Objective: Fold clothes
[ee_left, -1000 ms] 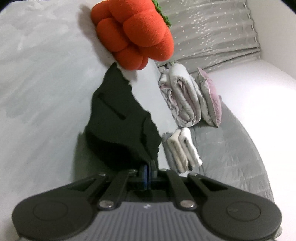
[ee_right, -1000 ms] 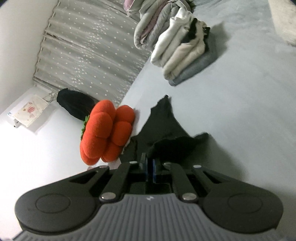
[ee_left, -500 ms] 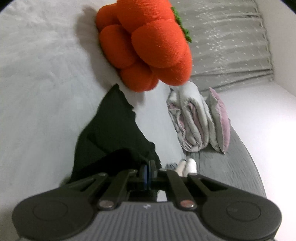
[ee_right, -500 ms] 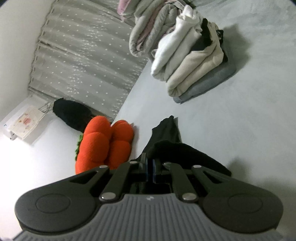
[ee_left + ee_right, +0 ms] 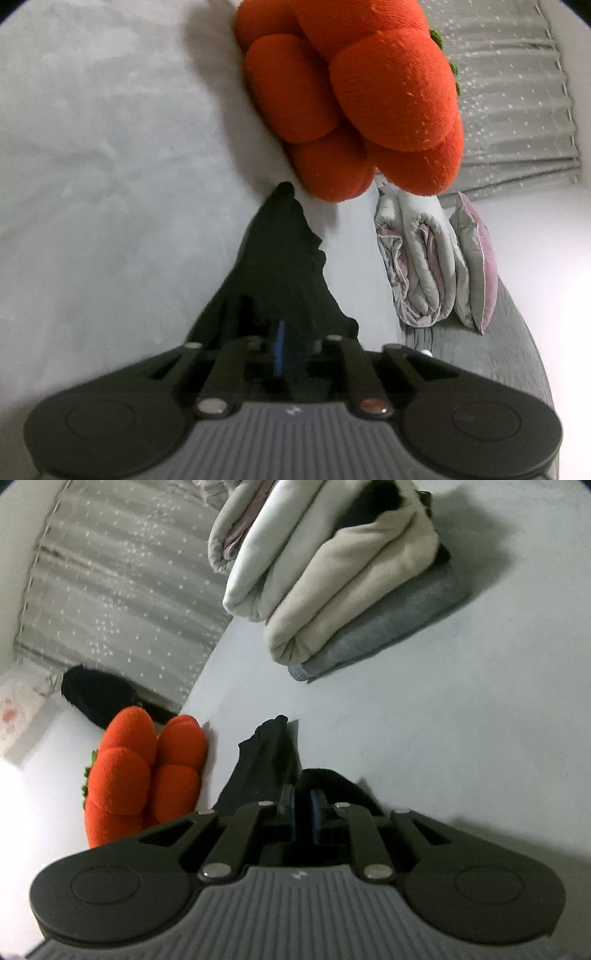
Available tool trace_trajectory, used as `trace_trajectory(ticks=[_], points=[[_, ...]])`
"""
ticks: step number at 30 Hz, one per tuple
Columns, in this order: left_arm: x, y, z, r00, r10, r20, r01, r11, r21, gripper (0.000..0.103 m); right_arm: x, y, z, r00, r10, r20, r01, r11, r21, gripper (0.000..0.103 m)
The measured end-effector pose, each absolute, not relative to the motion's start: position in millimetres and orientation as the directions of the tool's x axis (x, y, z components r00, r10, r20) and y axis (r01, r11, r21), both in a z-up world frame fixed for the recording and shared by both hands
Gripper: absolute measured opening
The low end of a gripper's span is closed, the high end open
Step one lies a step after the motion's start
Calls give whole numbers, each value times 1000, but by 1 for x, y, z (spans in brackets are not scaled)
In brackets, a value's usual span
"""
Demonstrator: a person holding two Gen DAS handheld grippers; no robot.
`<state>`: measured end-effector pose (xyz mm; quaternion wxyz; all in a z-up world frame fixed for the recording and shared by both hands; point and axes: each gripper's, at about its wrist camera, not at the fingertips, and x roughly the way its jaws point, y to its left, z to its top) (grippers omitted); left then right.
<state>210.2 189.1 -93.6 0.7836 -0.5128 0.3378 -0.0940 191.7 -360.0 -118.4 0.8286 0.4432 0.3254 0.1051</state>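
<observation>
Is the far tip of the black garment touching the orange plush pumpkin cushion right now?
Cannot tell. In the left wrist view the black garment tip meets the orange plush pumpkin cushion outline, but that may be overlap. The right wrist view is foreshortened.

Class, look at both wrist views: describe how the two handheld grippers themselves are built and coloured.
The left gripper and the right gripper look alike: a grey ribbed housing with a small pale logo, two rounded black lobes with circular insets, black linkage bars on silver pivot pins, and black fingers with blue pads. No cables, hands or sleeves show.
</observation>
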Motion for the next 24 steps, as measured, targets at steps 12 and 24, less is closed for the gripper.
trace_trajectory(ticks=[12, 24], points=[[196, 151, -50, 674, -515, -529, 139, 792, -594, 34, 169, -326, -85, 729, 484, -484, -124, 789, 602, 18], [210, 114, -78, 601, -518, -608, 290, 851, -439, 36, 159, -255, -111, 621, 467, -629, -324, 884, 337, 17]])
